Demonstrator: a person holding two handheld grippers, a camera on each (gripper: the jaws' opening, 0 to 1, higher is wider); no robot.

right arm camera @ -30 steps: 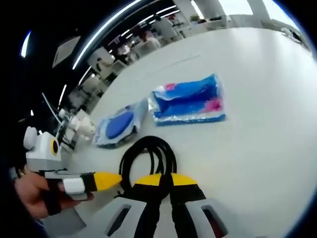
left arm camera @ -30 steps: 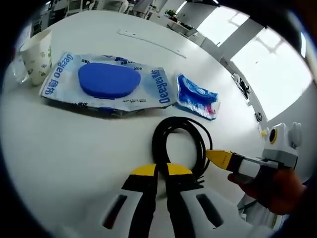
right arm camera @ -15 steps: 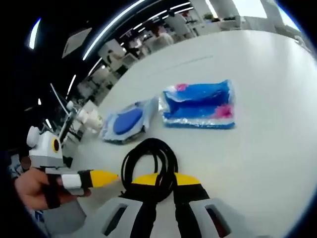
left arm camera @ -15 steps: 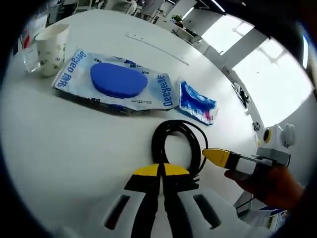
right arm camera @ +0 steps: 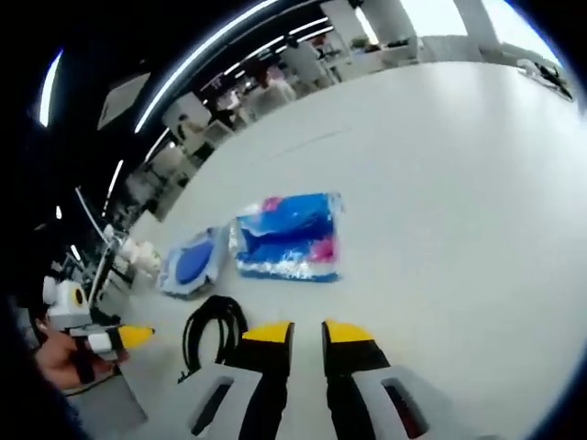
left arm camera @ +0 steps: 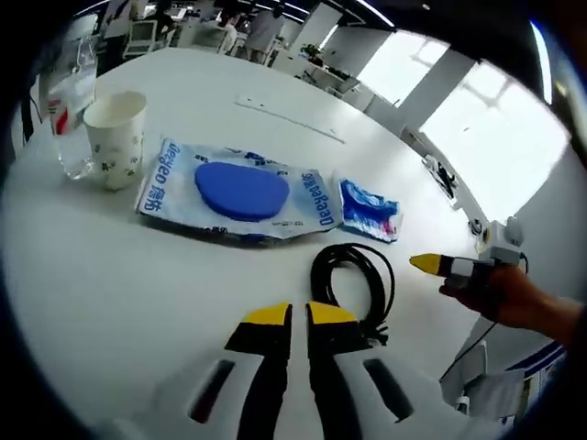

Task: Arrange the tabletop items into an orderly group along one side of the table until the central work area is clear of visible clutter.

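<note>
A black coiled cable point(left arm camera: 353, 284) lies on the white table point(left arm camera: 101, 293), just right of my left gripper point(left arm camera: 300, 316), whose jaws stand a narrow gap apart with nothing between them. Beyond it lie a wet-wipe pack with a blue lid point(left arm camera: 240, 191) and a small blue tissue packet point(left arm camera: 370, 209). My right gripper point(left arm camera: 431, 264) reaches in from the right, held by a hand. In the right gripper view, my right gripper point(right arm camera: 308, 332) is open and empty, with the cable point(right arm camera: 209, 335) to its left. The tissue packet point(right arm camera: 291, 234) and wipe pack point(right arm camera: 191, 263) lie beyond, and the left gripper point(right arm camera: 119, 337) is at far left.
A paper cup point(left arm camera: 116, 137) and a clear plastic bottle point(left arm camera: 69, 110) stand at the far left, next to the wipe pack. A thin white strip point(left arm camera: 289, 119) lies farther back. The table's edge runs close on the right, near the hand. People and desks fill the room behind.
Both grippers have let go of the cable and pulled back from it. The cable now lies loose on the table. The right gripper has drawn off to the right.
</note>
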